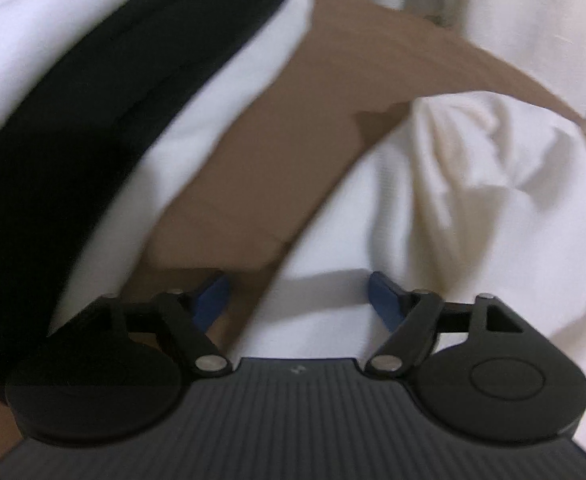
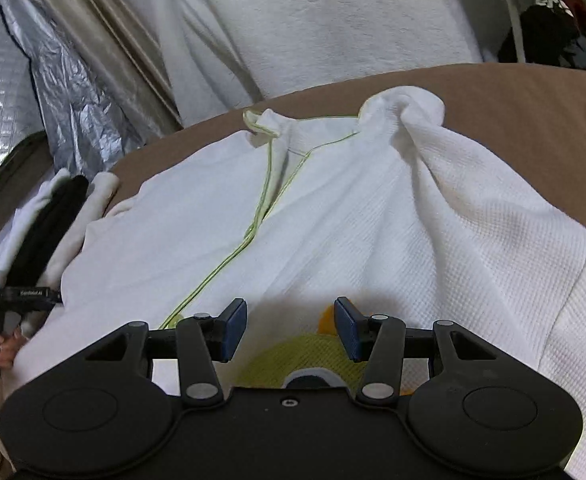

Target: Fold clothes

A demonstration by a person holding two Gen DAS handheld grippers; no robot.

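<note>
A white waffle-knit garment (image 2: 333,208) with thin yellow-green piping lies spread and rumpled on the brown surface (image 2: 533,108). A yellow and orange patch (image 2: 309,354) on it shows just under my right gripper (image 2: 291,328), which hovers open above the cloth with nothing between its fingers. In the left wrist view the same white garment (image 1: 433,208) fills the right side. My left gripper (image 1: 299,298) is open over its left edge, one blue pad (image 1: 211,298) above bare brown surface (image 1: 273,152). The left gripper's body (image 2: 17,294) and the hand holding it appear at the far left of the right wrist view.
A stack of folded white and black clothes (image 1: 73,132) lies to the left, also seen as the stack (image 2: 49,220) in the right wrist view. A white curtain-like cloth (image 2: 313,20) and silver foil sheeting (image 2: 65,92) hang behind. Dark clutter (image 2: 553,36) sits at the back right.
</note>
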